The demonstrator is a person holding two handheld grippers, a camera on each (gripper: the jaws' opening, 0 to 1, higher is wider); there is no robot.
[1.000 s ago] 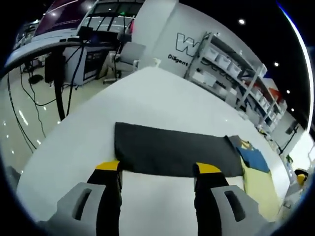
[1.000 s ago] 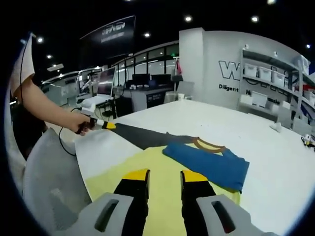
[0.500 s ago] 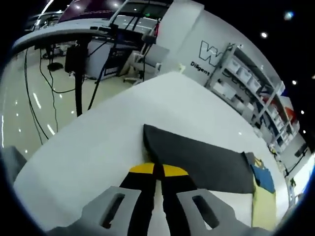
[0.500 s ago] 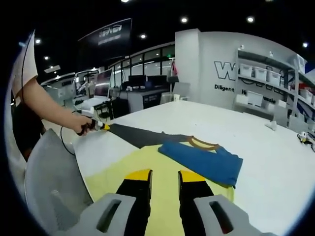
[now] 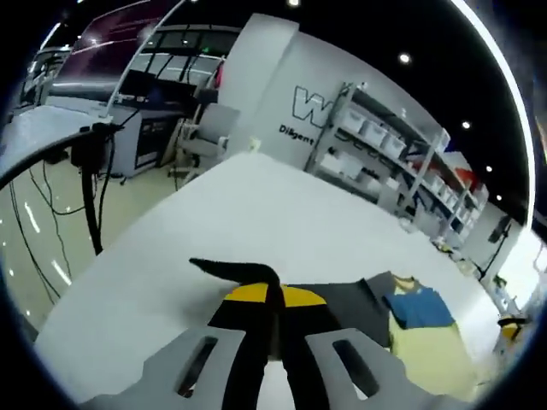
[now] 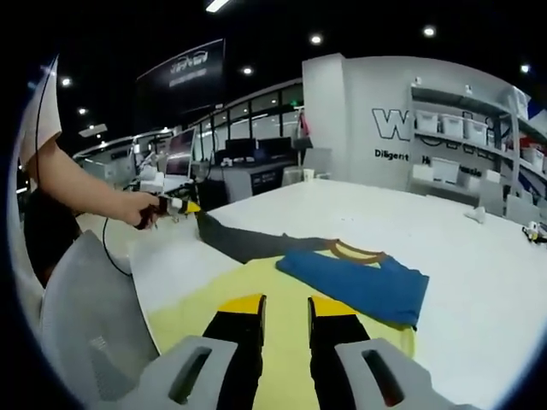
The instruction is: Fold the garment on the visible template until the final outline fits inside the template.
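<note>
Cloth corner (image 5: 224, 269) sits clenched in your left tongs (image 5: 272, 301); the gray garment (image 6: 248, 243) runs lengthwise toward the yellow template (image 6: 282, 295), where your right tongs (image 6: 285, 305) hover released.

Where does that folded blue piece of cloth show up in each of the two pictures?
Left gripper view: blue cloth lies lower right, beyond the closed left tool.
Right gripper view: it lies centre, just beyond the right tool.
Shared landmark: the yellow template under it.
</note>
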